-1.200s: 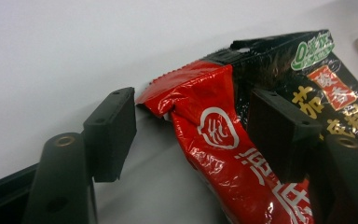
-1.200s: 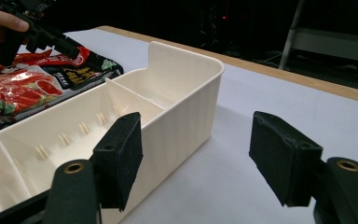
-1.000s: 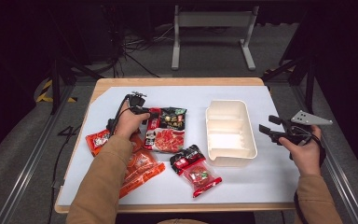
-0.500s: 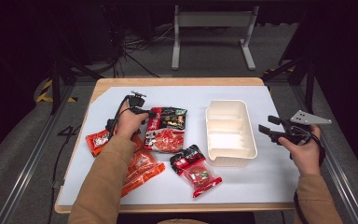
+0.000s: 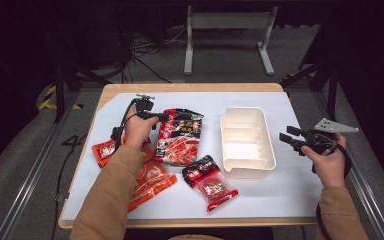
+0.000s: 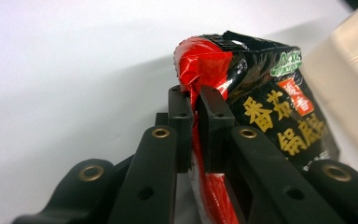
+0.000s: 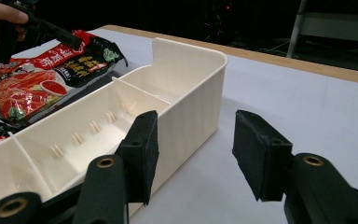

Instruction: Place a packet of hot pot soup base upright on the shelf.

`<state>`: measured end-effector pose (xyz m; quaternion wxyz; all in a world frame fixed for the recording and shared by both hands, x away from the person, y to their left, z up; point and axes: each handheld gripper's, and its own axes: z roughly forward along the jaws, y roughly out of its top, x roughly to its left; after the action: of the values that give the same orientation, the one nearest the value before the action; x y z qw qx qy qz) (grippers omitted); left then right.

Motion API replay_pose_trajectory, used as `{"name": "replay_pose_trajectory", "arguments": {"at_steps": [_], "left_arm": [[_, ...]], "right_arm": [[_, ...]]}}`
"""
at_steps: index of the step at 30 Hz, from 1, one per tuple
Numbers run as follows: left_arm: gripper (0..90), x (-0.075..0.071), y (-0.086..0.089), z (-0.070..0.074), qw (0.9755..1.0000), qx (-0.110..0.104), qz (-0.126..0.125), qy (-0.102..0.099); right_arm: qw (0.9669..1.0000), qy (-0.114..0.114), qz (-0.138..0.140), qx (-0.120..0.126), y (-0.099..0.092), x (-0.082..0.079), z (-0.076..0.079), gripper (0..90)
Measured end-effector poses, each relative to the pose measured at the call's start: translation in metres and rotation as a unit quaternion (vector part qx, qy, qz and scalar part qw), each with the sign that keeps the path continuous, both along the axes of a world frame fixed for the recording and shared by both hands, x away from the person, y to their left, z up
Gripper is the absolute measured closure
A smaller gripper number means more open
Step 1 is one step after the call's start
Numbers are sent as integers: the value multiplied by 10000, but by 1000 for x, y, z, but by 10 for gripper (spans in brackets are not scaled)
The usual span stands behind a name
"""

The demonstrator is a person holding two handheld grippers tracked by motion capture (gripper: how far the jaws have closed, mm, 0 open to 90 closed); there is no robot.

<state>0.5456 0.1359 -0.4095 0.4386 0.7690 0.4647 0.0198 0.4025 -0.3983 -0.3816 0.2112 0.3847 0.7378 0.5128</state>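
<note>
Since a second ago, the left gripper (image 5: 161, 118) has been closed on the red-and-black packet's (image 5: 180, 136) edge — packet lying on the tabletop (image 5: 290, 185) beside the tray (image 5: 246, 140); right gripper (image 5: 285, 138) fingers, closing, are held open — nothing between.

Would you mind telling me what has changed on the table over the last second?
The left gripper has just closed its jaws on the top corner of the large red and black packet and now pinches it. The right gripper has narrowed its jaws, which stay open beside the cream divided tray with its wall between them. Both hands, the tray and the other packets lie as before.
</note>
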Motion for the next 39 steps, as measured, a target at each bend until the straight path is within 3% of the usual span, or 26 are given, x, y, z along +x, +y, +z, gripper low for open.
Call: {"name": "replay_pose_trajectory", "arguments": {"at_steps": [3,8,12,20,29,32,35,39], "left_arm": [[861,-6,-2,11,9997,-155,-57,-169],[868,-18,-5,31,9987,-203,-171,-430],[870,-28,-6,47,9970,-194,-257,-705],[873,-48,-6,68,9934,-255,-406,-1046],[874,-86,-10,92,9835,-195,-688,-1660],[873,-99,-11,98,9789,-146,-739,-1897],[874,-112,-12,105,9738,-156,-756,-2138],[875,-124,-11,113,9695,-297,-748,-2313]], "right_arm": [[10000,-25,0,21,0,-1,3,518],[9999,-82,5,75,1,-4,9,533],[9999,-107,16,99,1,-5,13,541],[9996,-26,11,264,3,-7,18,550],[9991,14,65,412,6,-11,26,560],[9990,3,113,423,9,-13,29,569],[9991,65,164,386,12,-14,32,600],[9988,87,266,404,18,-16,36,605]]}}
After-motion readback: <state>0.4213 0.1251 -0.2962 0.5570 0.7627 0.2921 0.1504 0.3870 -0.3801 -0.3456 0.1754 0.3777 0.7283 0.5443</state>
